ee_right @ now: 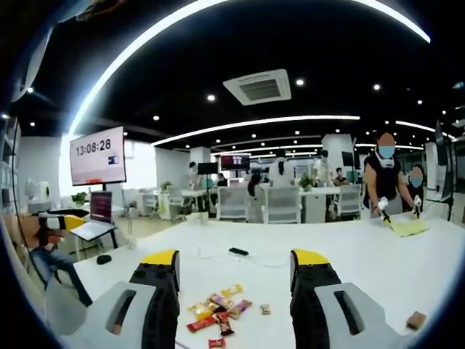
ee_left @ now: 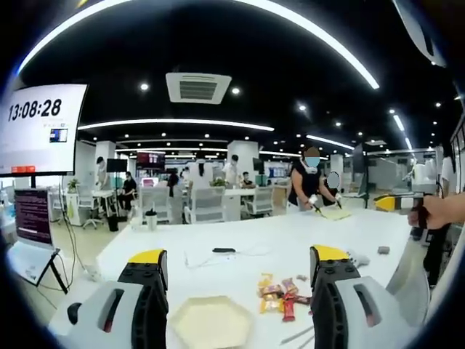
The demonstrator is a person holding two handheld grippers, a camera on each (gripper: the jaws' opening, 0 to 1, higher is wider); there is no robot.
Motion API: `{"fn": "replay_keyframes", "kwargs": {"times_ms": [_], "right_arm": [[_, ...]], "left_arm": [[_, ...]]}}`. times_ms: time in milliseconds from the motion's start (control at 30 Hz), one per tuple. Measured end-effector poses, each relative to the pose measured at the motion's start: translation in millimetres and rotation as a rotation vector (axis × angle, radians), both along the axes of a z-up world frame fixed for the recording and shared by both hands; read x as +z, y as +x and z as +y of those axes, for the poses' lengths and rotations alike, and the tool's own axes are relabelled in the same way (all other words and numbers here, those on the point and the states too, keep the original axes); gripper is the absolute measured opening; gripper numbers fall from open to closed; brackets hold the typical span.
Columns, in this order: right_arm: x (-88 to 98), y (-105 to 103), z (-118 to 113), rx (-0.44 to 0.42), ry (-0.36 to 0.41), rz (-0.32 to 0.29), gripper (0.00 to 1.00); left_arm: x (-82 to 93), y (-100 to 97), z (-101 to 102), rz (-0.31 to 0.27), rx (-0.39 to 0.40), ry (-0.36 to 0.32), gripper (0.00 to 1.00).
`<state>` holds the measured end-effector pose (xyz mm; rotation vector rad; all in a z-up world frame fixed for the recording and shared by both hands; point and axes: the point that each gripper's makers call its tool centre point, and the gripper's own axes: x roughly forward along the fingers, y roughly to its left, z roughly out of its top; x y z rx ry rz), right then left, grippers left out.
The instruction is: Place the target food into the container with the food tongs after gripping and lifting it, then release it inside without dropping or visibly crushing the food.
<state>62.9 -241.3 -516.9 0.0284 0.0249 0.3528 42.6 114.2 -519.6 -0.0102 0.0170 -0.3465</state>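
A pile of small wrapped snacks (ee_left: 280,294) lies on the white table (ee_left: 254,243), just inside my left gripper's right jaw. To its left sits a cream hexagonal container (ee_left: 211,320), with nothing in it. Thin metal tongs (ee_left: 298,336) lie below the snacks. My left gripper (ee_left: 238,256) is open above the table, holding nothing. In the right gripper view the same snacks (ee_right: 218,309) lie between and below the jaws of my right gripper (ee_right: 235,256), which is open too. A hand holds the right gripper (ee_left: 396,202) at the far right of the left gripper view.
A black phone (ee_left: 224,250) with a cable lies mid-table. A small brown item (ee_right: 415,320) sits near the right edge and a black mouse (ee_right: 104,259) at the left. A laptop (ee_left: 33,225) stands on a stand. People work at a far table (ee_right: 407,227).
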Motion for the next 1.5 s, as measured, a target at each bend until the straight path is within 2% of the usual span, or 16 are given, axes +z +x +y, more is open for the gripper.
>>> {"fn": "replay_keyframes", "kwargs": {"times_ms": [1000,1500], "right_arm": [[-9.4,3,5,0.016,-0.008,0.027,0.62],[-24.6,3,19,0.043,-0.012,0.057,0.61]], "left_arm": [[-13.7,-1.4,1,0.035,-0.004,-0.013,0.81],[-28.0,-4.8,4,0.07,-0.013,0.027,0.81]]}}
